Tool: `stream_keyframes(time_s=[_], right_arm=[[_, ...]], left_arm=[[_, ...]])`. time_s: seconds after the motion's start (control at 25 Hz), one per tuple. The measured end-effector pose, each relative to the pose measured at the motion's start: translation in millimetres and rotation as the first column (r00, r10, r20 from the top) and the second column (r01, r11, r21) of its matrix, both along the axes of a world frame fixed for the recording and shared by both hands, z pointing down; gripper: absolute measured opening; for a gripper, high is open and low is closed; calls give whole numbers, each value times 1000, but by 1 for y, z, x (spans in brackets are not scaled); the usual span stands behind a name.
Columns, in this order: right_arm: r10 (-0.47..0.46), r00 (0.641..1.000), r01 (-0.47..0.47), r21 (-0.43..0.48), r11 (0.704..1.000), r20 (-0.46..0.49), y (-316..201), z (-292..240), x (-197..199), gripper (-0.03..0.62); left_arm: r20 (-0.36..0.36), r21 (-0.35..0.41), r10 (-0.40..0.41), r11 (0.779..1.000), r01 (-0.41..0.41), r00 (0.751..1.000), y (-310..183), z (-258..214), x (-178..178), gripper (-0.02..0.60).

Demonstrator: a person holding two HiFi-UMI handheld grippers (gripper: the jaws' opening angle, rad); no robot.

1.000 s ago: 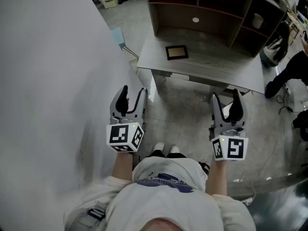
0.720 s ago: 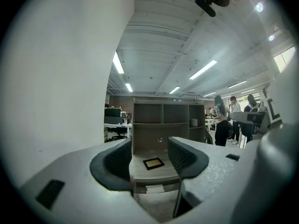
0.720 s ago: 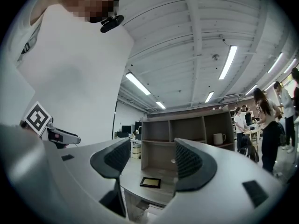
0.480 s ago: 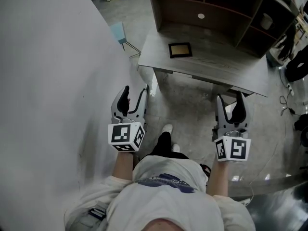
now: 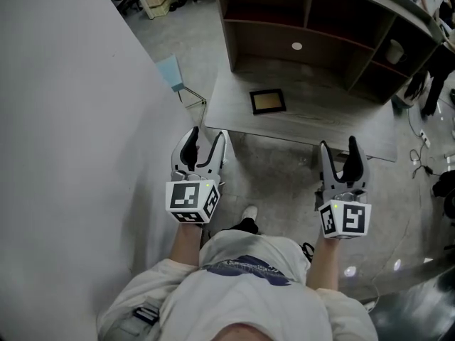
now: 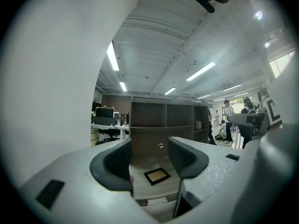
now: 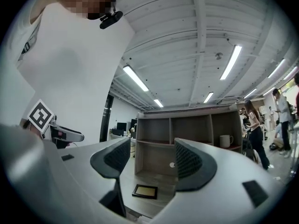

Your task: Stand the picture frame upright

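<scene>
A small dark picture frame [image 5: 267, 101] with a tan inside lies flat on the grey desk [image 5: 320, 123], near its left end. It also shows between the jaws in the left gripper view [image 6: 157, 175] and low in the right gripper view [image 7: 144, 191]. My left gripper [image 5: 201, 145] hangs open over the floor, just short of the desk's front left corner. My right gripper [image 5: 340, 155] is open too, near the desk's front edge. Both hold nothing and are well short of the frame.
A dark wooden shelf unit [image 5: 313, 27] stands on the desk's far side, with a white mug [image 5: 397, 50] in a right compartment. A large white wall [image 5: 71, 155] runs along my left. A person [image 5: 430, 84] stands at the far right. Cables [image 5: 425, 163] lie on the floor.
I have stepped closer to the desk: both grippers now sit nearer its front edge, and the frame and desk appear lower in the head view. Both grippers stayed open.
</scene>
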State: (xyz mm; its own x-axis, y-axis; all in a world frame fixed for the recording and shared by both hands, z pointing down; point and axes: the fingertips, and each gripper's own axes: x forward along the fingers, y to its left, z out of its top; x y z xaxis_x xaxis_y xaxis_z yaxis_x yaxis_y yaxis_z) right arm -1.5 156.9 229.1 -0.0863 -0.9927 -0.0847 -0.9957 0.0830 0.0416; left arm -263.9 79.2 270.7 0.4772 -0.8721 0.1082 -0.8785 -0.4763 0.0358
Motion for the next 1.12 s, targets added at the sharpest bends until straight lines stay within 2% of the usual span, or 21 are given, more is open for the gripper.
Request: stream_keyframes(time_s=[0.28, 0.64, 0.84, 1.12], right_arm=[[32, 999, -31, 24, 999, -32, -47, -16, -15, 267], [39, 999, -41, -69, 997, -36, -81, 16, -17, 267], [23, 1000, -25, -120, 992, -17, -106, 40, -12, 267], [-17, 1000, 17, -142, 990, 3, -159, 54, 15, 267]], left_arm=[[-36, 25, 34, 999, -34, 999, -57, -13, -10, 222], [-22, -70, 47, 996, -49, 999, -90, 26, -12, 222], [-3, -118, 26, 993, -26, 1000, -108, 49, -12, 222], [25, -137, -31, 990, 34, 999, -148, 58, 3, 222]])
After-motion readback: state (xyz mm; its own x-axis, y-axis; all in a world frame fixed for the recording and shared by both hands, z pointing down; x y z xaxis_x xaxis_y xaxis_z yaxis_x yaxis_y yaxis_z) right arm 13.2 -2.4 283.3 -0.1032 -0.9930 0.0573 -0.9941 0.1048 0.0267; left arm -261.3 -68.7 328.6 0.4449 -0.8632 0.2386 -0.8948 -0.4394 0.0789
